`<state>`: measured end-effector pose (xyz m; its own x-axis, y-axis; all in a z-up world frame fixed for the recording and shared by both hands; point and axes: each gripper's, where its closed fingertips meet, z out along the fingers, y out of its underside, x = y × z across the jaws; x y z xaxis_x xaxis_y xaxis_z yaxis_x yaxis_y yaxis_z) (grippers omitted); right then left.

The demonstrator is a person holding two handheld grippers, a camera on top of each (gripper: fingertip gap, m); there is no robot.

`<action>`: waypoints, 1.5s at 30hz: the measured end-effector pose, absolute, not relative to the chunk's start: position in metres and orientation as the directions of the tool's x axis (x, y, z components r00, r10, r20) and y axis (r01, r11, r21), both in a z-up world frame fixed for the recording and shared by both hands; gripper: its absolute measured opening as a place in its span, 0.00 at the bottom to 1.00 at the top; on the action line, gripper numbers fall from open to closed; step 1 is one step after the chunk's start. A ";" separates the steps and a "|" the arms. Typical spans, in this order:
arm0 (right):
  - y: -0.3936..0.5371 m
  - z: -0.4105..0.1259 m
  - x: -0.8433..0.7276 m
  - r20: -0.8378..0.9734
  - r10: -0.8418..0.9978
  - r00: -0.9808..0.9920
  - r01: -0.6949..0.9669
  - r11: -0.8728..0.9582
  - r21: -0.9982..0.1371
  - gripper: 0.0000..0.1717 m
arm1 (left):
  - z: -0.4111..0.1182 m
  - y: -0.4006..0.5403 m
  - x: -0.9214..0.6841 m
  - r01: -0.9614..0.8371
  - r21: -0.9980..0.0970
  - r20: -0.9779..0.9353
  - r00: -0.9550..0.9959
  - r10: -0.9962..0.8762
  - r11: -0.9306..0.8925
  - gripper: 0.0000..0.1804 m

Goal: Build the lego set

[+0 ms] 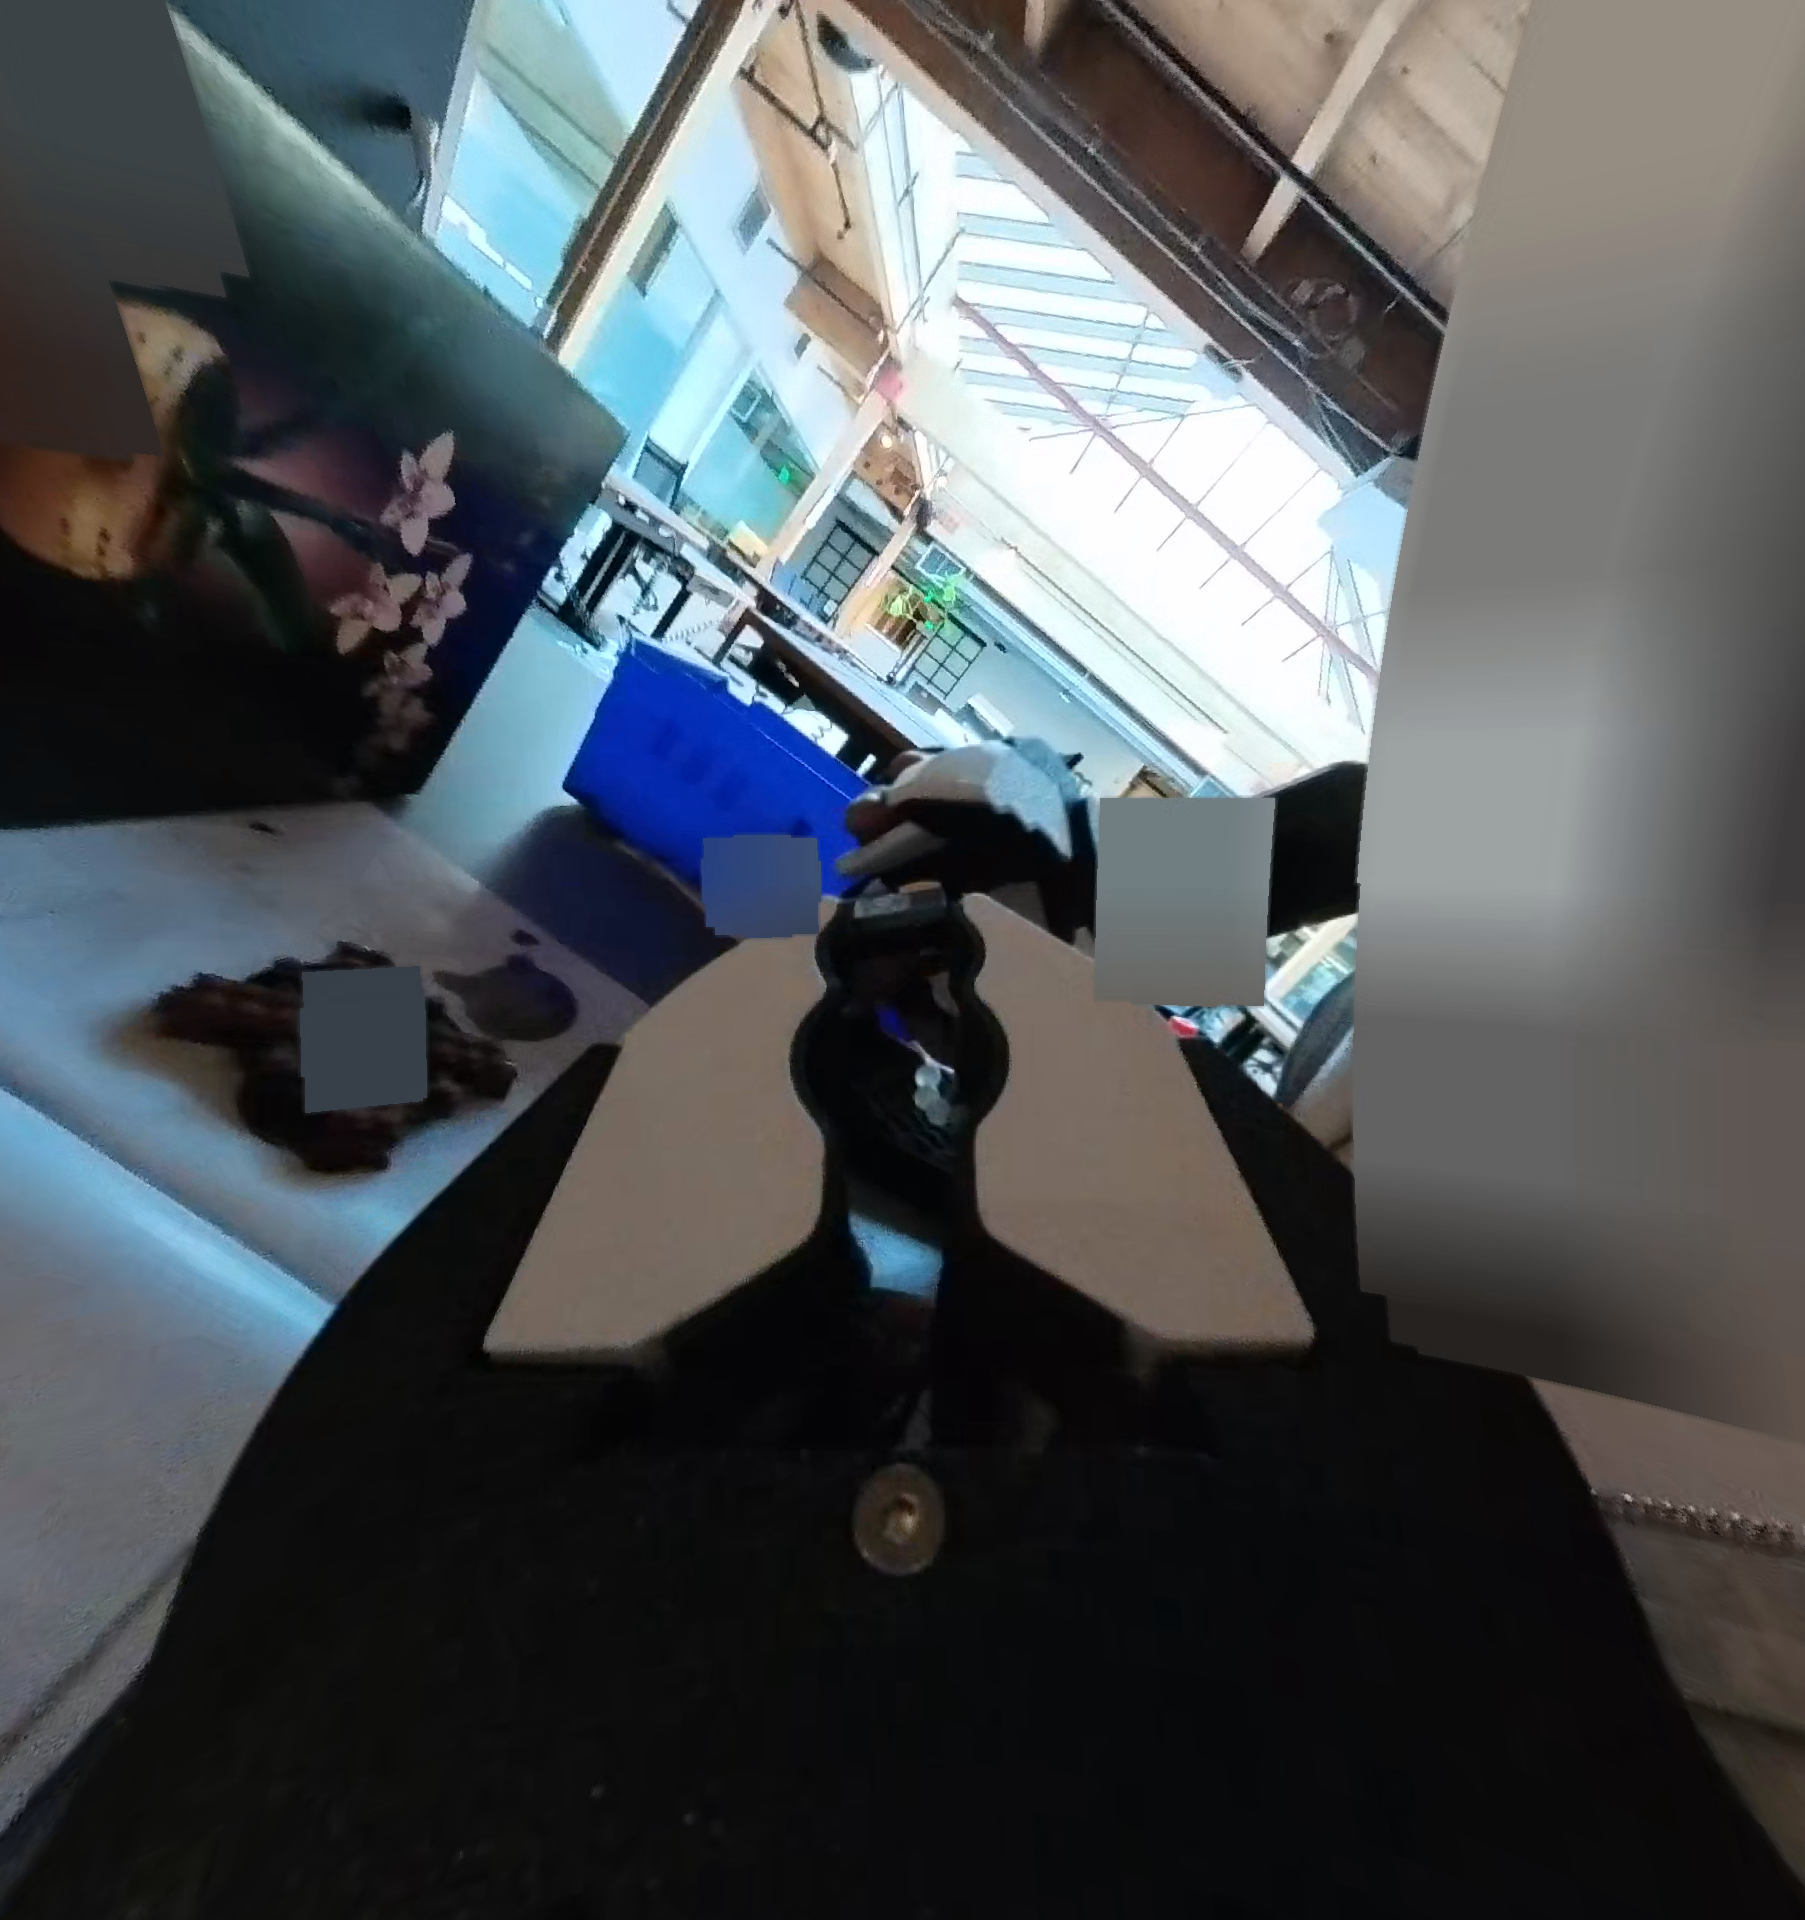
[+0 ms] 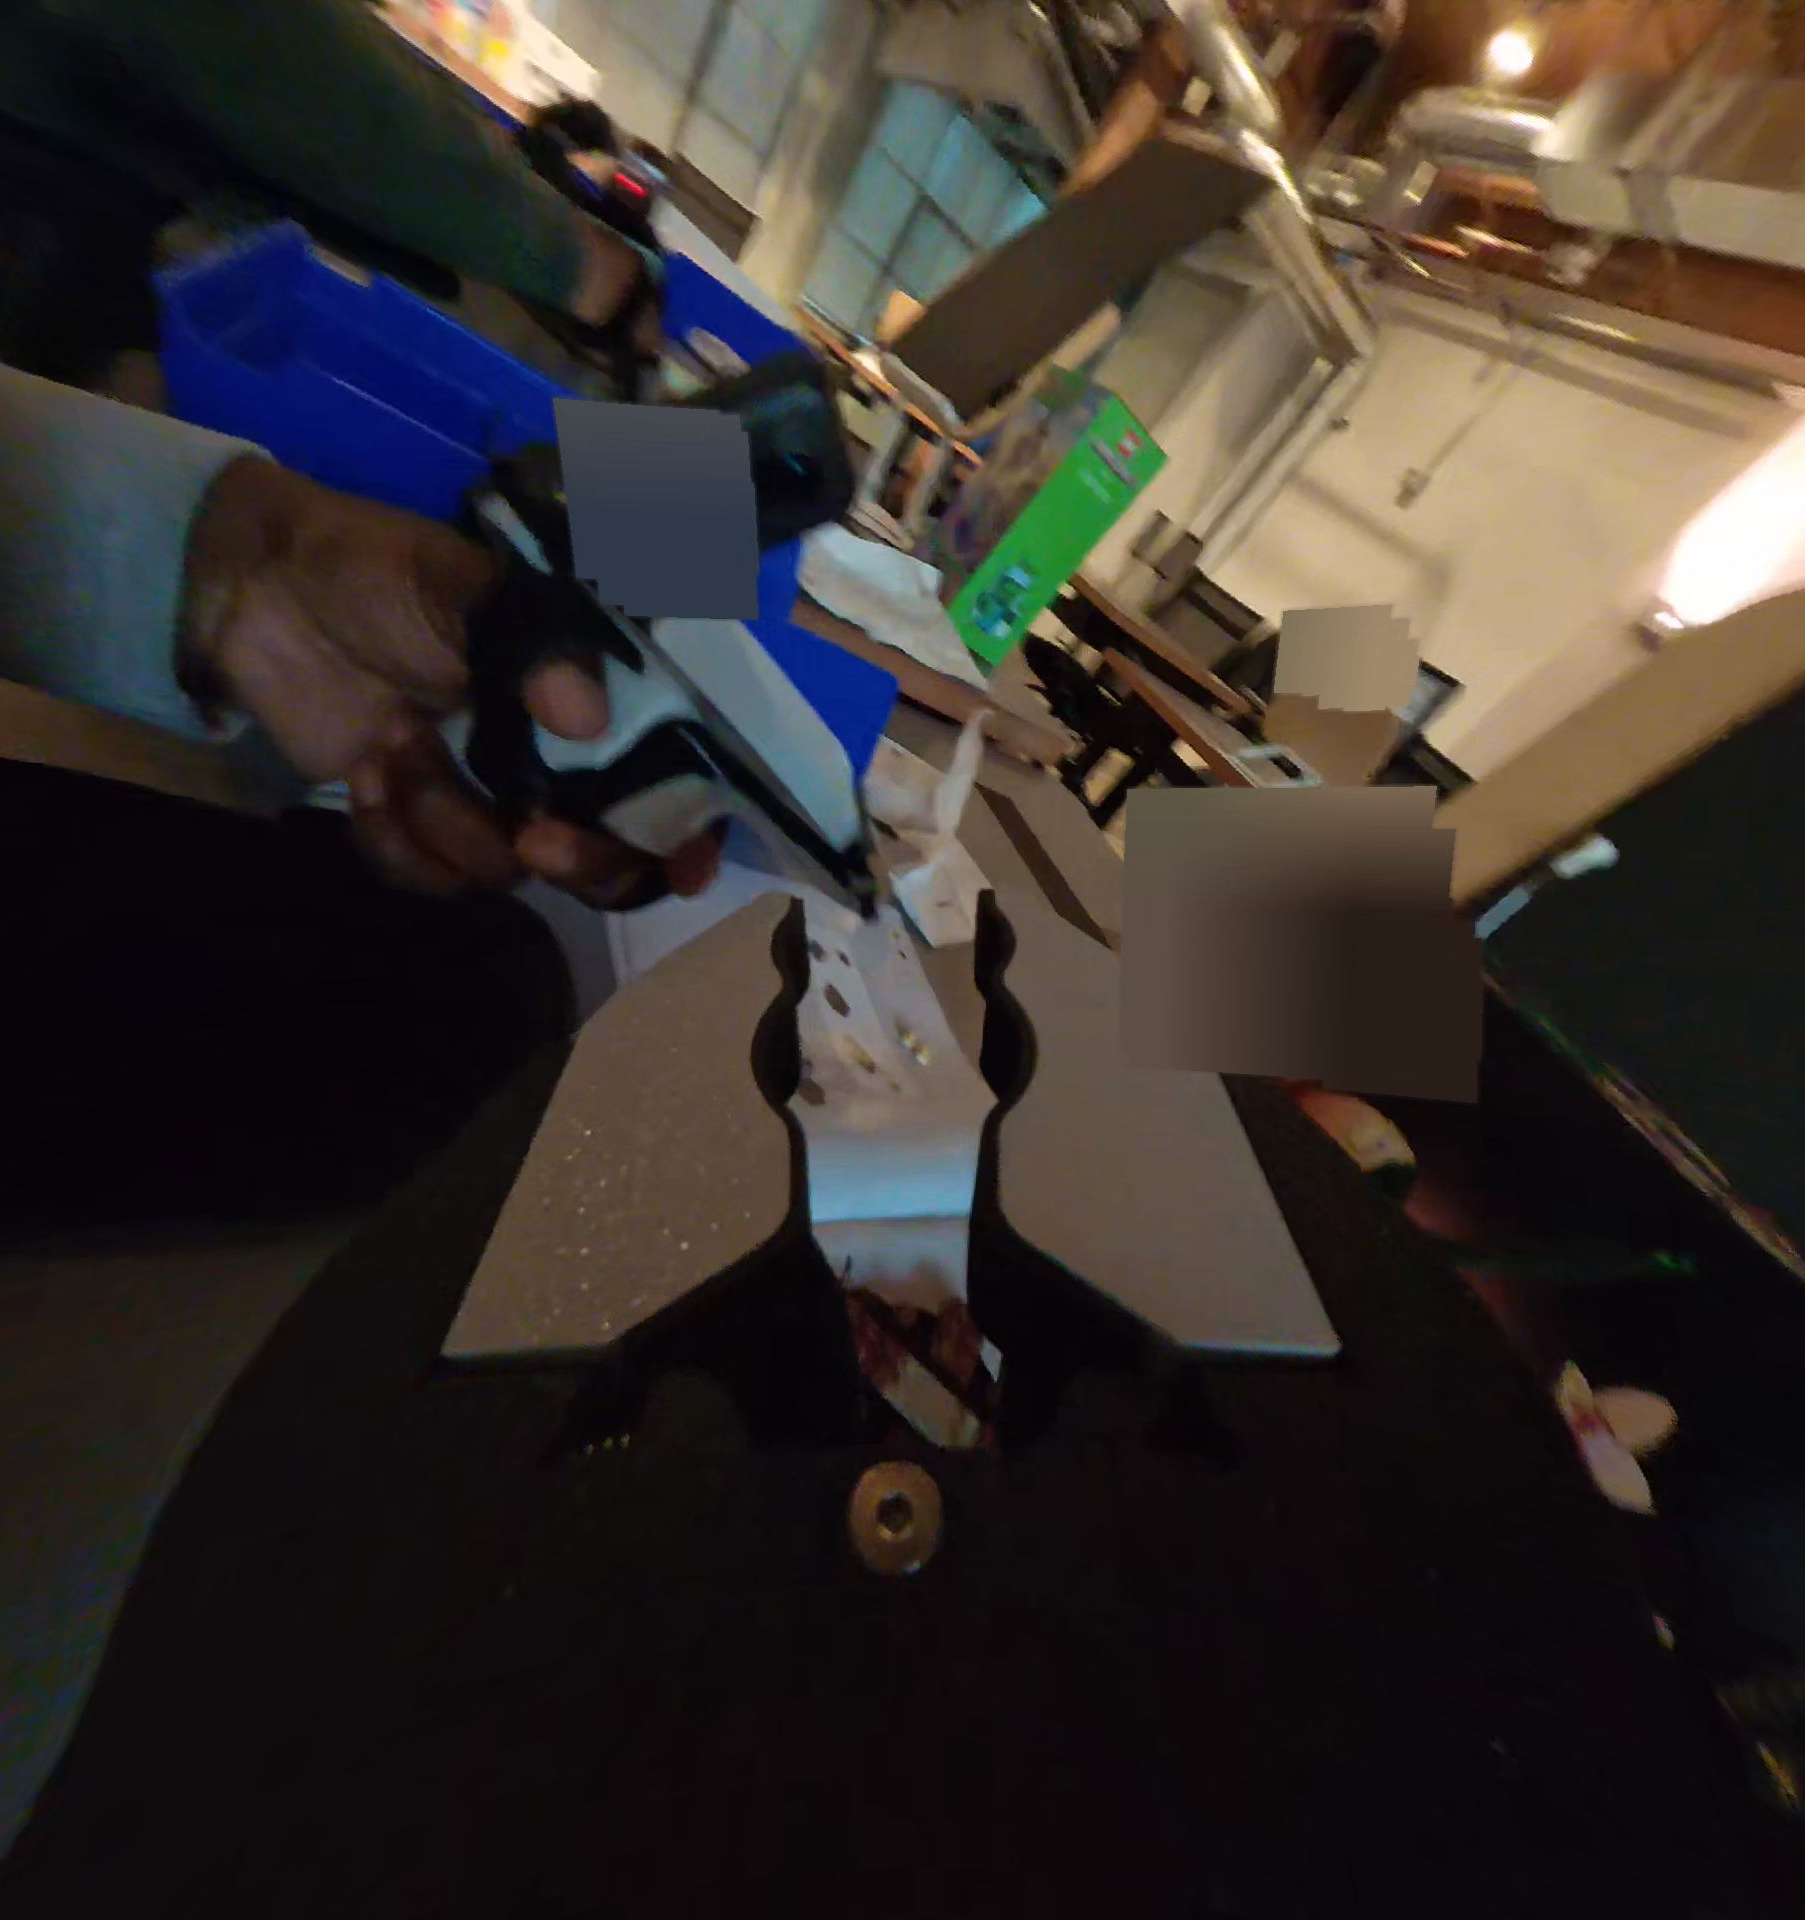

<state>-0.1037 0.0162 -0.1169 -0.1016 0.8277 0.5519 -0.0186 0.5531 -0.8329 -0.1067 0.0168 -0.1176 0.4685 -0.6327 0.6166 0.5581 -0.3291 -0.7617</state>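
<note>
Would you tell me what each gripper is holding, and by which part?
Left gripper grips a small dark block, by its sides, at the tips. Right gripper stands open, holding nothing.

A bare lane of white tabletop (image 2: 882,1164) shows between the right gripper's (image 2: 890,920) parted fingers. The left gripper (image 2: 862,883), in a hand (image 2: 358,665), crosses ahead; a white tissue box (image 2: 939,883) stands beyond.
</note>
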 end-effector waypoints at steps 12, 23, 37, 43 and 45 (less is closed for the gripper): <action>0.011 -0.118 -0.098 0.275 0.936 -0.221 -0.015 0.278 -0.960 0.02 | -0.106 0.008 -0.086 0.526 -0.754 0.618 0.366 -0.695 -0.393 0.22; -0.008 -0.142 -0.074 -0.888 0.279 -0.365 0.570 -0.687 -0.450 0.02 | -0.151 0.010 -0.079 -0.472 -0.848 -0.503 0.576 -0.644 0.240 0.23; -0.009 -0.156 -0.068 -0.952 0.120 -0.283 0.650 -0.706 -0.282 0.02 | -0.156 0.005 -0.062 -0.421 -0.865 -0.473 0.505 -0.722 0.272 0.10; 0.010 -0.175 -0.062 -0.778 0.535 -0.328 0.542 -0.568 -0.619 0.19 | -0.162 0.020 -0.090 -0.420 -0.893 -0.404 0.588 -0.701 0.162 0.09; 0.023 -0.199 -0.058 -0.563 0.784 -0.262 0.531 -0.370 -0.762 0.19 | -0.166 0.027 -0.109 -0.411 -0.908 -0.347 0.642 -0.684 0.075 0.09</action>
